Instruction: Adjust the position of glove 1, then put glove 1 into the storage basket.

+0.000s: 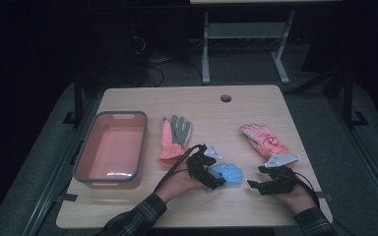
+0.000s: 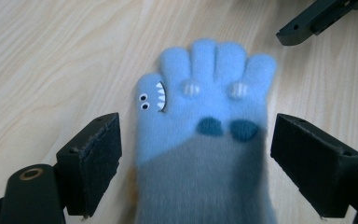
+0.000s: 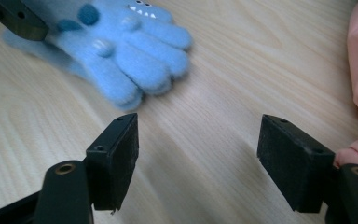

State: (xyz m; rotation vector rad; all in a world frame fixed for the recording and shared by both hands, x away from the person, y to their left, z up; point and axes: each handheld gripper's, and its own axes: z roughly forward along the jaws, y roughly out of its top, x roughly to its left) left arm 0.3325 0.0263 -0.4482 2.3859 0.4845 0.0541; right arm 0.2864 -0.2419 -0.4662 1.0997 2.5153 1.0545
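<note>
The blue monster glove (image 1: 226, 173) lies flat on the bench (image 1: 256, 206), at about five o'clock from the red-and-grey glove (image 1: 174, 137). The left claw (image 2: 196, 154) stands released, its jaws straddling the glove's cuff without pressing on it. The right claw (image 3: 198, 154) is spread wide too, over bare wood, the glove's fingertips at its eleven o'clock. The pink bin (image 1: 110, 147) over at nine o'clock sits empty, and the pink glove (image 1: 266, 140) waits at one o'clock. Sorting looks barely begun to me.
</note>
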